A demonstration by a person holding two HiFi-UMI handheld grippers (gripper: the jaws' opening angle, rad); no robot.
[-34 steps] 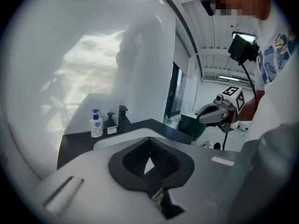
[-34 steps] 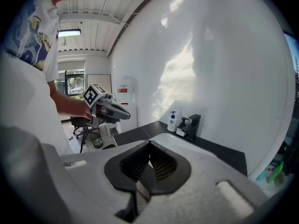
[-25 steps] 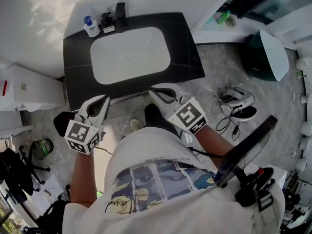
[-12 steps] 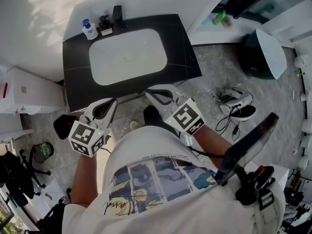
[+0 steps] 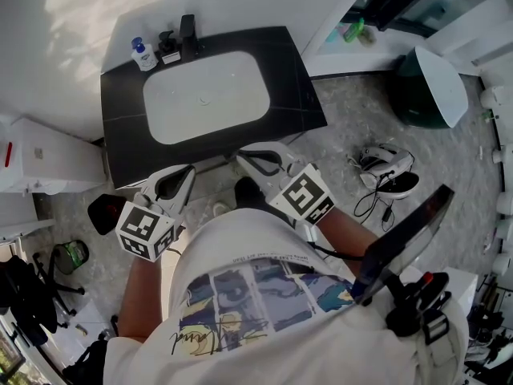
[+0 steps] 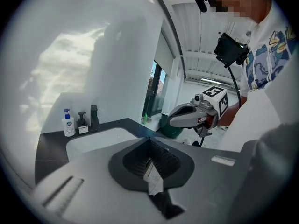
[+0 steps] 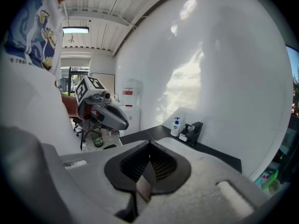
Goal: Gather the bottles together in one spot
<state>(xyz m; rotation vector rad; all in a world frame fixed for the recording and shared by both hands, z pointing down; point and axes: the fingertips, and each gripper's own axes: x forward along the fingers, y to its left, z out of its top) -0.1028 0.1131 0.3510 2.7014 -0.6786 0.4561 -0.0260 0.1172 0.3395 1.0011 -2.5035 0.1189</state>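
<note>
A white pump bottle with a blue cap (image 5: 144,55) and a black pump bottle (image 5: 168,46) stand side by side at the back left corner of the black counter (image 5: 300,79), next to the black faucet (image 5: 188,32). Both of my grippers hang in front of the counter's near edge, far from the bottles. My left gripper (image 5: 187,170) is shut and empty, and so is my right gripper (image 5: 240,156). The left gripper view shows the white bottle (image 6: 68,123) and the black bottle (image 6: 82,124) beyond the shut left gripper (image 6: 150,143). The right gripper view shows them too, the white bottle (image 7: 175,126) and the black bottle (image 7: 186,132), past the shut right gripper (image 7: 149,146).
A white sink basin (image 5: 204,95) fills the counter's middle. A green bottle (image 5: 355,30) lies on the ledge at the back right. A dark green bin with a white lid (image 5: 429,87) and shoes (image 5: 389,171) are on the floor at right. A white cabinet (image 5: 48,147) stands at left.
The head view has drifted, so the counter sits slightly higher and further left in the picture. Both grippers have shifted a little and stay shut and empty in front of the counter.
</note>
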